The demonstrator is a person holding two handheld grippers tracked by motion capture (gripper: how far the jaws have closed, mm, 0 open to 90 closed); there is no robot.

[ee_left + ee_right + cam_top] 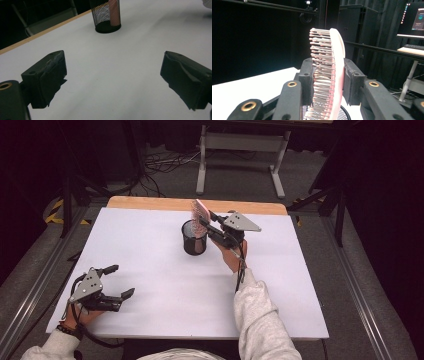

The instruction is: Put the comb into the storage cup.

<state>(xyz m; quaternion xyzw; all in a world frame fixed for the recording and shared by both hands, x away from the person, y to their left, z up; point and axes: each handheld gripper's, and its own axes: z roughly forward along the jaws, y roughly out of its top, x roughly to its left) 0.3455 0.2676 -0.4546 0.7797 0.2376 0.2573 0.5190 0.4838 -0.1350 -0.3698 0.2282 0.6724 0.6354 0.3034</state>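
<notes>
A pink hairbrush (200,213) (329,75) with rows of pins stands upright, its lower end inside a black mesh cup (194,238) (106,15) at the middle of the white table (165,285). My right gripper (209,223) (329,80) is shut on the brush head, one pad on the pin side and one on the smooth back. In the left gripper view the brush handle (114,12) shows pink through the mesh. My left gripper (120,281) (113,80) hovers near the table's front left corner, open, with nothing between its jaws.
A wooden strip (197,205) runs along the table's far edge. Beyond it stand a white metal frame (242,157) and cables on the grey floor. A lit monitor (415,18) sits at the right of the right gripper view.
</notes>
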